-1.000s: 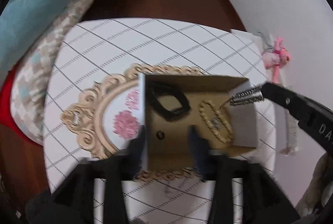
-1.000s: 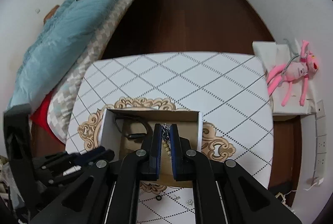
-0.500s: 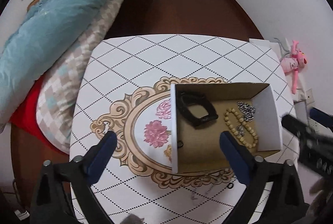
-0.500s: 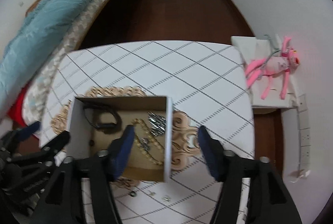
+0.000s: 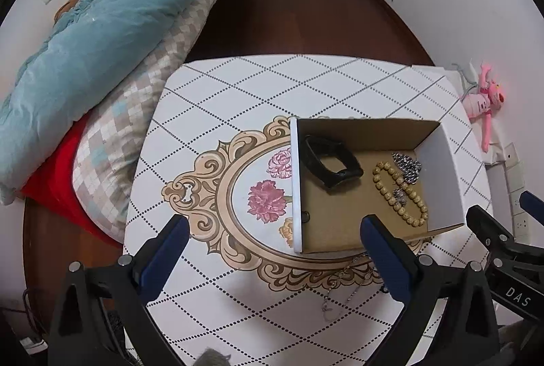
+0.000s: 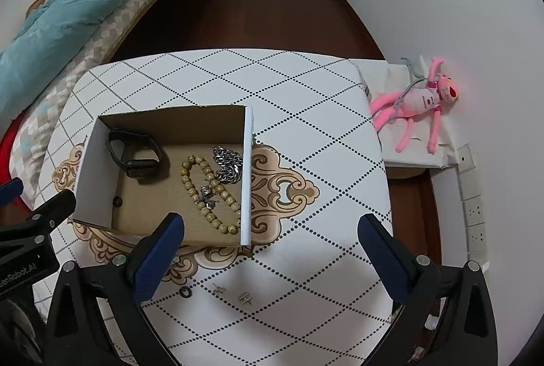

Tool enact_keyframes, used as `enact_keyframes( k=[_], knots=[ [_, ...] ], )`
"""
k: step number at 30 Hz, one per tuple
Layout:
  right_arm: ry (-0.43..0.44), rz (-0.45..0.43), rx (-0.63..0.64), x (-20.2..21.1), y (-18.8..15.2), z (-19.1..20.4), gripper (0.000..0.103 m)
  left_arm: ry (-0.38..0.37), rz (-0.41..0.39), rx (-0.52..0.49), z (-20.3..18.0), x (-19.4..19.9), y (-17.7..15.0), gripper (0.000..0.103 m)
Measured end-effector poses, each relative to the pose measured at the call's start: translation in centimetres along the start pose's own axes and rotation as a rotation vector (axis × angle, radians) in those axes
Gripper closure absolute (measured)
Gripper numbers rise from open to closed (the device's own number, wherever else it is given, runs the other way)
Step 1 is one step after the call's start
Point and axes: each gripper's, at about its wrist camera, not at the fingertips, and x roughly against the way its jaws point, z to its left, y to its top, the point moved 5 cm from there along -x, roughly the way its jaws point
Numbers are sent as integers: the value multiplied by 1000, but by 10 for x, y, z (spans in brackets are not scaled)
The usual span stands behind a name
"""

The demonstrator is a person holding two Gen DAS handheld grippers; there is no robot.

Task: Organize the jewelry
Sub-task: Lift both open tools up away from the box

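Note:
An open cardboard box point(image 5: 445, 168) point(image 6: 91, 168) stands on the table. In it lie a black watch band point(image 5: 331, 162) point(image 6: 136, 155), a tan bead bracelet point(image 5: 397, 196) point(image 6: 210, 196), a silver chain point(image 5: 406, 167) point(image 6: 227, 163) and a small dark ring point(image 6: 117, 201). A thin silver necklace point(image 5: 343, 291) lies on the table in front of the box. A black ring point(image 6: 185, 292) and two small earrings point(image 6: 245, 298) lie on the table near my right gripper. My left gripper point(image 5: 275, 257) is open and empty above the box's front left. My right gripper point(image 6: 272, 257) is open and empty by the box's front right.
The table point(image 6: 306, 87) has a white diamond-patterned cloth with a gold floral motif point(image 5: 217, 196). A bed with a blue quilt point(image 5: 85, 43) stands at the left. A pink plush toy point(image 6: 421, 100) lies on a low white stand at the right.
Both grippers opened and drew back and up from the box. The silver chain that my right gripper held over the box now lies inside it.

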Motion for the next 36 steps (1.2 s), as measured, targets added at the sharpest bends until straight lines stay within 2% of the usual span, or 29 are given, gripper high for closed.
enact_keyframes(
  k=[6,15,24,31,33,36],
  knots=[
    [-9,-72,-17,35,-4,-4,0,9,-50,17,1,33,-4,1],
    [-8,-194,-41,107,-18,-12,0,-50,-142,7,-6,96,-16,0],
    [-23,-300,-53,171,-31,-15,0,-76,-205,-2,-6,137,-22,1],
    [16,-327,-83,194,-38,-16,0,-64,-227,15,-1,156,-28,1],
    [36,-310,-93,191,-41,-17,0,-55,-239,14,0,156,-30,1],
    [79,-249,-121,172,-49,-19,0,-43,-209,14,3,142,-36,1]
  ],
)
